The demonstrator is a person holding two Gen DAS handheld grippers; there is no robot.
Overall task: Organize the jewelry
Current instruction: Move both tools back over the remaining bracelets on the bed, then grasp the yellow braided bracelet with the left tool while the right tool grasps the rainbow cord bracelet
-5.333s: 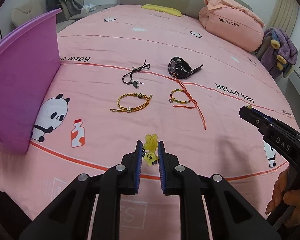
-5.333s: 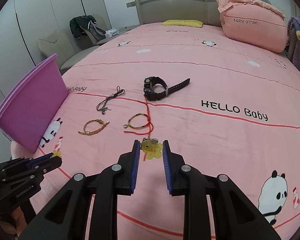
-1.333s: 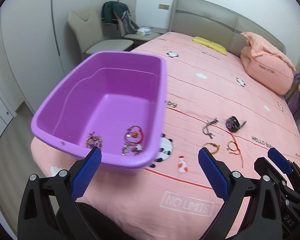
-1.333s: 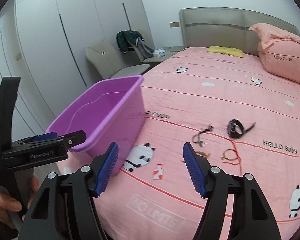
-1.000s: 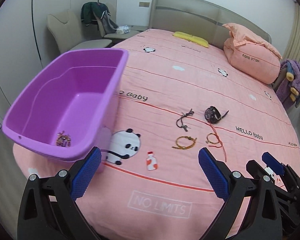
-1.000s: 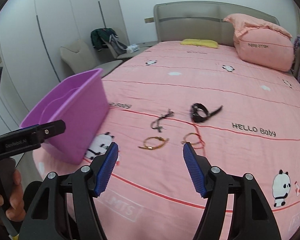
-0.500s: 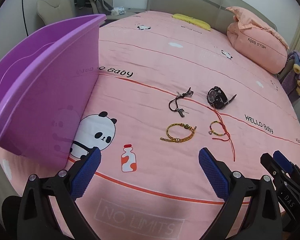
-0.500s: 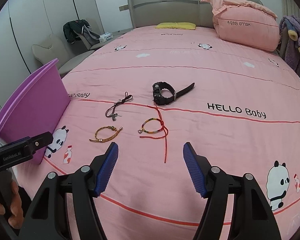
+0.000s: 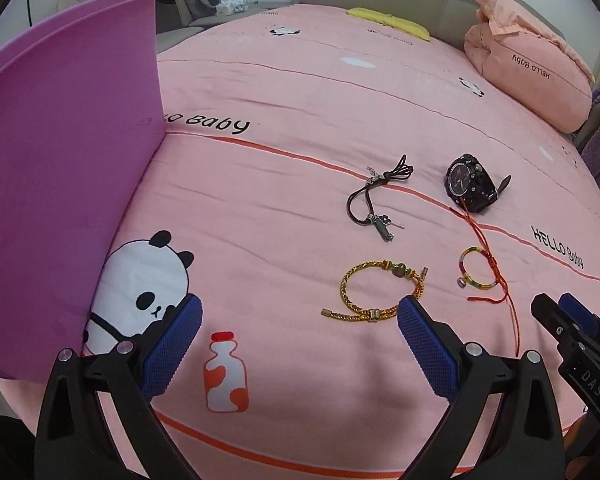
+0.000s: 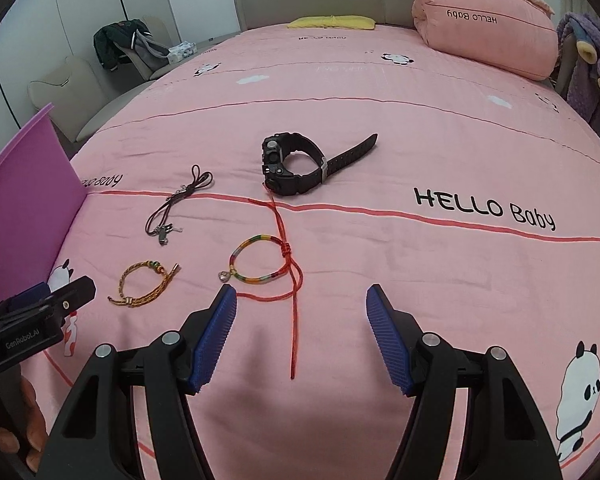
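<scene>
Left wrist view cuts off purple bin (image 9: 68, 184), interior hidden

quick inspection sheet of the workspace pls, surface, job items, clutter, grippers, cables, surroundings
surface: pink panda-print bedsheet, lightly wrinkled
job's things: black watch, dark cord necklace, gold braided bracelet, multicolour bracelet with red string on the sheet; purple tub at left
clutter: nothing seen
grippers: left gripper and right gripper open, empty
cables: nothing seen
surroundings: pink pillow, yellow cushion, chair with jacket
</scene>
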